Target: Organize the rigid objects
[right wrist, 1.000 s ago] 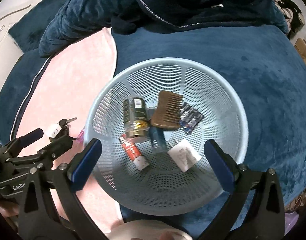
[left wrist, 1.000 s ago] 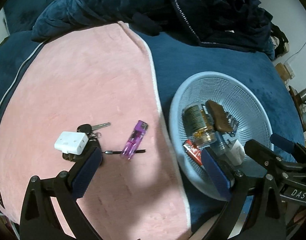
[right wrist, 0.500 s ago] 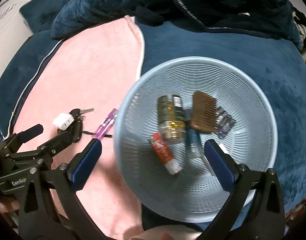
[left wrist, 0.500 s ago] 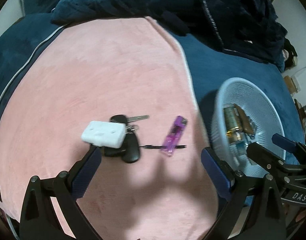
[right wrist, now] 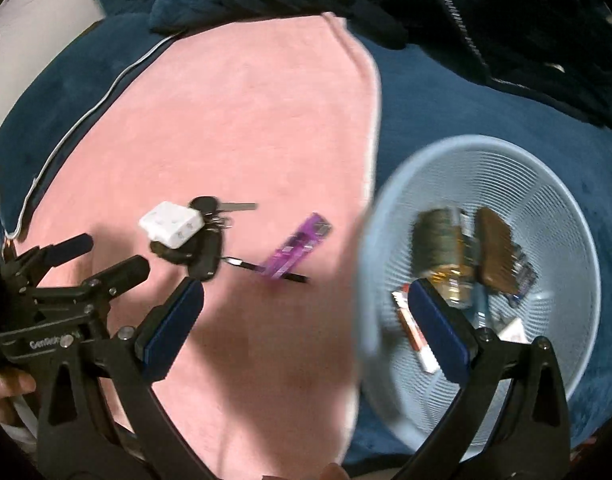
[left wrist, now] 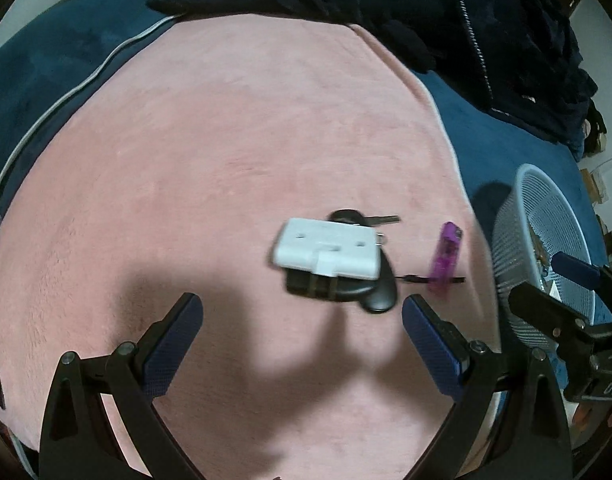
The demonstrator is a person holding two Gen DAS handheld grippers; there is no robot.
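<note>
Rigid objects split into two groups, and you have most of them put away. Starting with the biggest thing, the pale blue mesh basket fills the right half of the right wrist view and shows at the right edge of the left wrist view, sitting on the dark blue bedding just beside the pink towel. Inside it you already have a metal can, a brown comb, a red-and-white tube, plus a few smaller pieces too blurred to name.

Three things are left on the towel, in the middle of both views. The white adapter lies on top of the black key bunch, touching it. Near them, to the right, the purple lighter lies over a thin black pin.

Your left gripper hangs just below the adapter and keys in its own frame, fingers spread wide, holding nothing. Your right gripper also has its fingers wide and empty, straddling the towel's edge and the basket rim, with the lighter above the gap.

By my reckoning you are well past halfway: the adapter, keys, lighter and pin still need lifting into the basket.
</note>
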